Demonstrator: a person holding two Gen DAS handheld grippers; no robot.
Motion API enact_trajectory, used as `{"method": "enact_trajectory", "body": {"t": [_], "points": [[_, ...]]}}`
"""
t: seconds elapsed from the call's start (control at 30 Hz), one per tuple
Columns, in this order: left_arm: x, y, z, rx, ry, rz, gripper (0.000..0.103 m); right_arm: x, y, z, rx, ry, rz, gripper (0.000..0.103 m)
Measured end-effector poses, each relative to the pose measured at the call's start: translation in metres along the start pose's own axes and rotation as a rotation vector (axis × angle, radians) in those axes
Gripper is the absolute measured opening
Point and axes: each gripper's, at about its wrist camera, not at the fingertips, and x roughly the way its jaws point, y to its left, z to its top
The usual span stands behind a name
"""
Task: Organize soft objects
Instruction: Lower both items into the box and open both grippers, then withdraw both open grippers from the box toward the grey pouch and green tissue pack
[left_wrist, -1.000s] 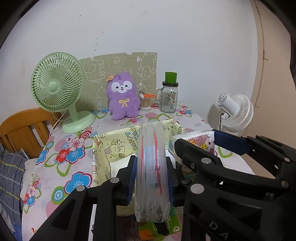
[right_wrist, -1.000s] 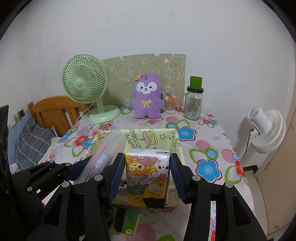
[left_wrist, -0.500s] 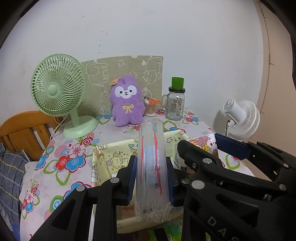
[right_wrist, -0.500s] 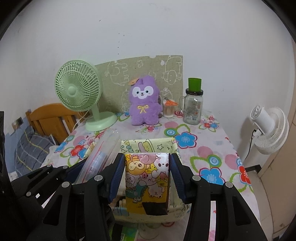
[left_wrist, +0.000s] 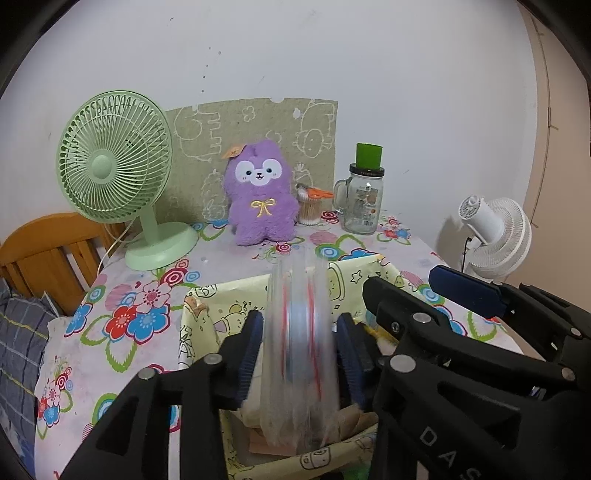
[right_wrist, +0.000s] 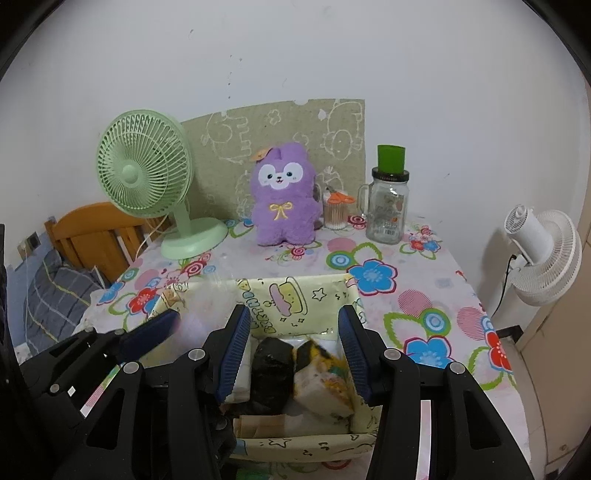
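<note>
A clear zip bag with red lines, blurred by motion, hangs between the pads of my left gripper. Its jaws are opening and the pads stand just off the bag. The bag's lower end is inside the yellow cartoon fabric box. My right gripper is open over the same box, with nothing between its pads. Below it a cartoon-print tissue pack lies tilted in the box, beside a dark-ended pack. A purple plush sits at the back of the table.
A green desk fan stands back left and a glass jar with a green lid back right, a cotton swab cup beside it. A white fan stands off the right table edge. A wooden chair is at left.
Both grippers moved forward over the box. The tissue pack left the right gripper's jaws and dropped into the box. The left jaws widened and the clear bag is sliding down.
</note>
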Motion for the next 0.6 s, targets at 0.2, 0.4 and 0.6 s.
{"method": "enact_trajectory", "body": {"t": [0.2, 0.4, 0.6], "points": [[0.003, 0.003, -0.003, -0.002, 0.014, -0.003, 0.077, 0.006, 0.002, -0.002, -0.006, 0.008, 0.02, 0.054], [0.0, 0.002, -0.007, 0.007, 0.015, -0.015, 0.095, 0.002, 0.003, -0.005, -0.008, -0.007, 0.005, 0.091], [-0.009, 0.001, -0.01, 0.007, 0.014, -0.021, 0.101, -0.008, 0.004, -0.007, -0.009, -0.009, -0.011, 0.099]]}}
